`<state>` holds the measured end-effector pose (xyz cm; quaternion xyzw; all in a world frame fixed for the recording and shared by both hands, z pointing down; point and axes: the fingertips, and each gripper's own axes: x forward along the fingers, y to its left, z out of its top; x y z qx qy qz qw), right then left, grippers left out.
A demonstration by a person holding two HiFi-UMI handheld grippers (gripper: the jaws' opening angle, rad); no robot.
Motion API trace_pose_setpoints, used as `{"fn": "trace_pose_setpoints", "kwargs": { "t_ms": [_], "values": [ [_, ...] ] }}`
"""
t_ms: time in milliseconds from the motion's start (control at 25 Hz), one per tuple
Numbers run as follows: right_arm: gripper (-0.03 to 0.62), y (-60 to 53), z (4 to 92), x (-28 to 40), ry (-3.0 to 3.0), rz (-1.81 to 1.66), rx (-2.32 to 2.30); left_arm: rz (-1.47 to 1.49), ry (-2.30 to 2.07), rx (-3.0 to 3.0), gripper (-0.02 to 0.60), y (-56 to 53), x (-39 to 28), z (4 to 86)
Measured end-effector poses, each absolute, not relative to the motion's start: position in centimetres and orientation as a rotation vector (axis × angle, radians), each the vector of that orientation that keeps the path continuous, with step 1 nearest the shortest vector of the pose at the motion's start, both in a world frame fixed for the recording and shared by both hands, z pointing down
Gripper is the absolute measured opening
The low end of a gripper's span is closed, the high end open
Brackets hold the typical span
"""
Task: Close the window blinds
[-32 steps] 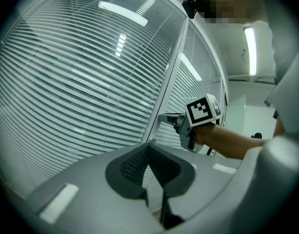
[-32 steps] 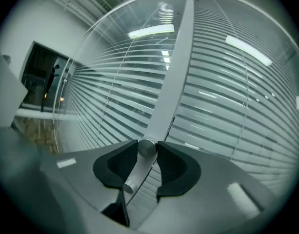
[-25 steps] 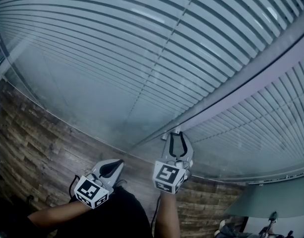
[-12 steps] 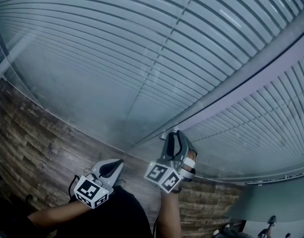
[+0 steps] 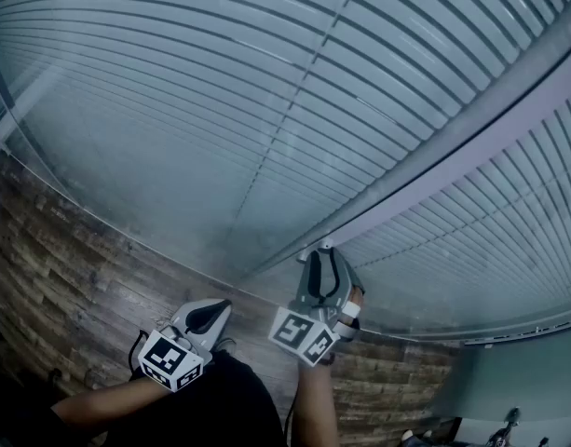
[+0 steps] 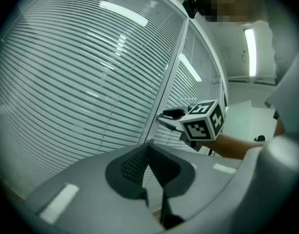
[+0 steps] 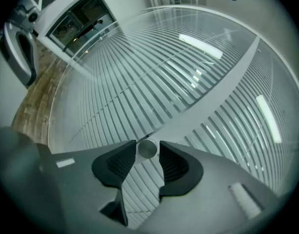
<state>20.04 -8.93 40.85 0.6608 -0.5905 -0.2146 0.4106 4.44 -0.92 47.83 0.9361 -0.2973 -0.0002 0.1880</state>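
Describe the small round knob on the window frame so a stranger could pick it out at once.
Find the wall of slatted blinds, then the pale frame bar that splits it in two. On that bar sits the knob, between the tips of the right gripper, whose jaws have just been opening. It alone is round, shiny metal among straight slats.

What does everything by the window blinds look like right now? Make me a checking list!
Surface: wood-plank floor.
Job's things: slatted blinds; round knob on the grey frame post.
Clutter: nothing seen.
Grippers: left gripper shut, empty; right gripper jaws have just been opening, knob between them, pads seemingly just off it.
Cables: thin cord running down the slats.
Surroundings: ceiling lights reflected over the blinds.
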Motion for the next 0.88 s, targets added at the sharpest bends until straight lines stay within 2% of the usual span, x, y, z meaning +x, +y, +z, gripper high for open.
{"fn": "trace_pose_setpoints", "kwargs": {
  "t_ms": [120,400,600,880],
  "values": [
    [0.201,-8.5,41.0,20.0,-1.681,-0.367,1.791,0.005,-0.837,2.63,0.0,-0.8,4.3,48.0],
    [0.199,-8.1,40.2,21.4,-1.994,0.052,2.194,0.01,-0.817,2.646,0.0,-0.5,4.7,47.9],
    [0.147,-8.9,40.7,21.7,-2.064,0.247,2.29,0.023,-0.791,2.693,0.0,0.0,5.3,47.6],
    [0.13,-9.2,40.9,21.9,-2.082,0.283,2.304,0.015,-0.813,2.667,0.0,-0.3,4.9,47.8]
  ]
}}
